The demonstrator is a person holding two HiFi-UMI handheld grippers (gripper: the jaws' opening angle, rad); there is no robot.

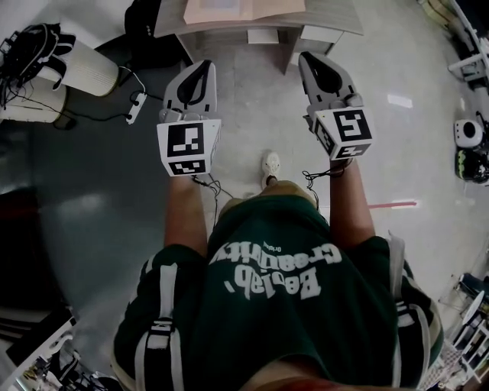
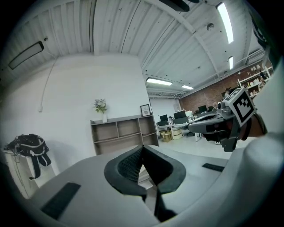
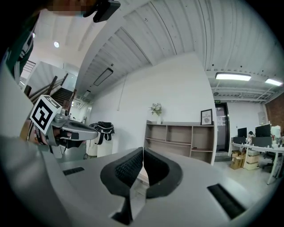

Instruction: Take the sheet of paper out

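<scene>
A pale tan sheet of paper (image 1: 229, 9) lies on top of a grey desk (image 1: 336, 19) at the far edge of the head view. My left gripper (image 1: 203, 67) and my right gripper (image 1: 310, 56) are held side by side over the floor, both pointing toward that desk and short of it. The left gripper (image 2: 142, 147) has its dark ribbed pads meeting at the tip with nothing between them. The right gripper (image 3: 143, 150) is shut the same way and is empty. Neither touches the paper.
A white cylinder with a black bag (image 1: 34, 46) on it stands at the left, with a power strip (image 1: 136, 107) on the floor beside it. An open shelf unit (image 3: 179, 139) with a vase stands against the far wall. Red tape (image 1: 393, 205) marks the floor at the right.
</scene>
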